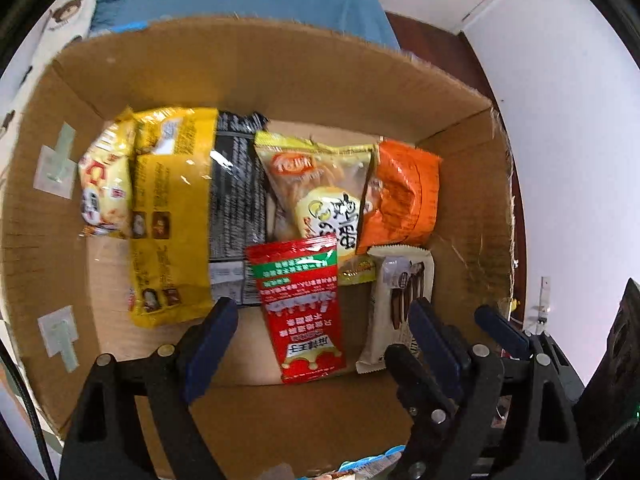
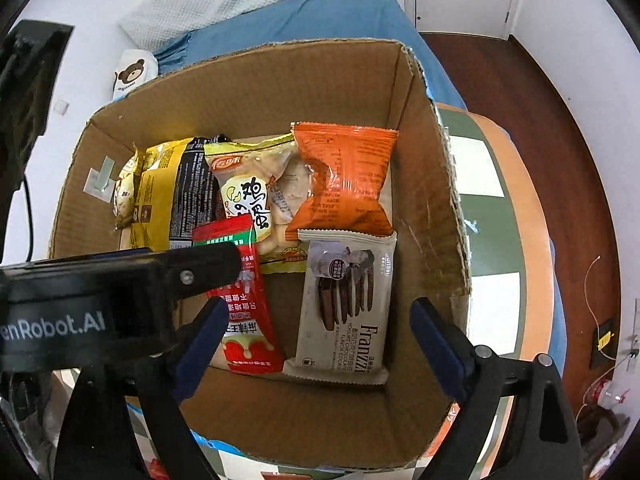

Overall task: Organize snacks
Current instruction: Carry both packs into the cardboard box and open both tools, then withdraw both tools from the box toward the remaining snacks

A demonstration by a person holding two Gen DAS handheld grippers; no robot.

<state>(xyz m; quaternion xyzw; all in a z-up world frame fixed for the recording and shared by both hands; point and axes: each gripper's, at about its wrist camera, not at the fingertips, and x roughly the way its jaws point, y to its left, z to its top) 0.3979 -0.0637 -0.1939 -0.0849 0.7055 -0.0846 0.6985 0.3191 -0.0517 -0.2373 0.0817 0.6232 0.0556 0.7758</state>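
Both hand-held grippers, left [image 1: 320, 322] and right [image 2: 316, 320], gape empty over cardboard box [image 2: 432, 184] w/ snacks; only right view shows checkered, probably tabletop [image 2: 484, 208].

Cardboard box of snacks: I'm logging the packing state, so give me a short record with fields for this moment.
container: open brown cardboard box
nearest packs: red sachet with green band; beside it, white Franzzi chocolate cookie pack
behind them: orange crinkled bag, pale yellow bag of biscuits, large yellow and black bag
left gripper: open above the red sachet, holding nothing
right gripper: open above the cookie pack, holding nothing
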